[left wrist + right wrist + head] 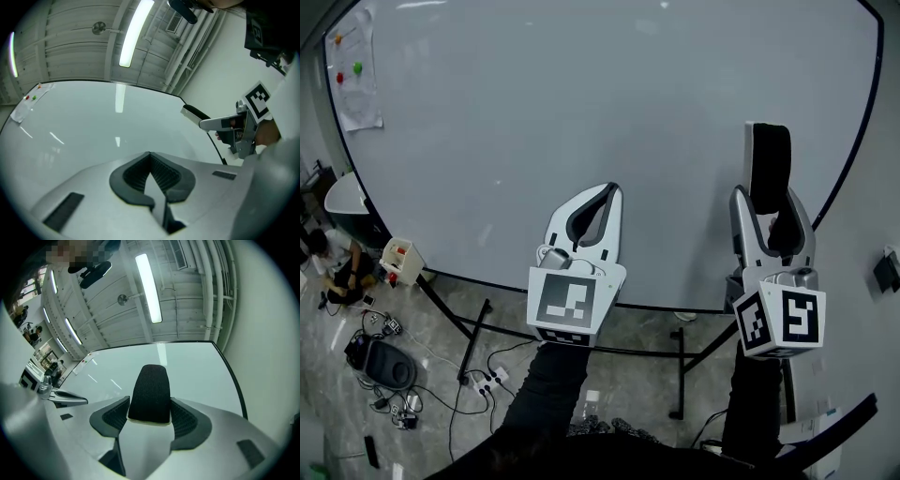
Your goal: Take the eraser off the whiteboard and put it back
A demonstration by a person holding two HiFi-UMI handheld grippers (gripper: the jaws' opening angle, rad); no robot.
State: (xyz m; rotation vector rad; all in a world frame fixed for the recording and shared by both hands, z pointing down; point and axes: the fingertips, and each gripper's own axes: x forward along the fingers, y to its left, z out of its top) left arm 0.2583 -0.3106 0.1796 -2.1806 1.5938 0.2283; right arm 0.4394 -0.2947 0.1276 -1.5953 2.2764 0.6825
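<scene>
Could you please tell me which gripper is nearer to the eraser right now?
Right. The right gripper has its jaws clamped on the eraser; the left gripper, shut and empty, sits off to the eraser's left, apart from it.

The eraser (pixel 769 155) is half hidden in the right hand-held gripper (pixel 769 202); the whiteboard (pixel 581 112) is cropped above.

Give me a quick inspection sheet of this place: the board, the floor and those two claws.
Surface: whiteboard, blank, on a black stand.
Job's things: eraser, black felt showing, clamped in the right gripper; contact with the board unclear.
Clutter: paper sheet with coloured magnets, at the board's top left.
Grippers: left gripper shut, empty; right one shut on the eraser.
Cables: cables and a power strip on the floor.
Surroundings: dark bag on the floor; person sitting at far left.
</scene>
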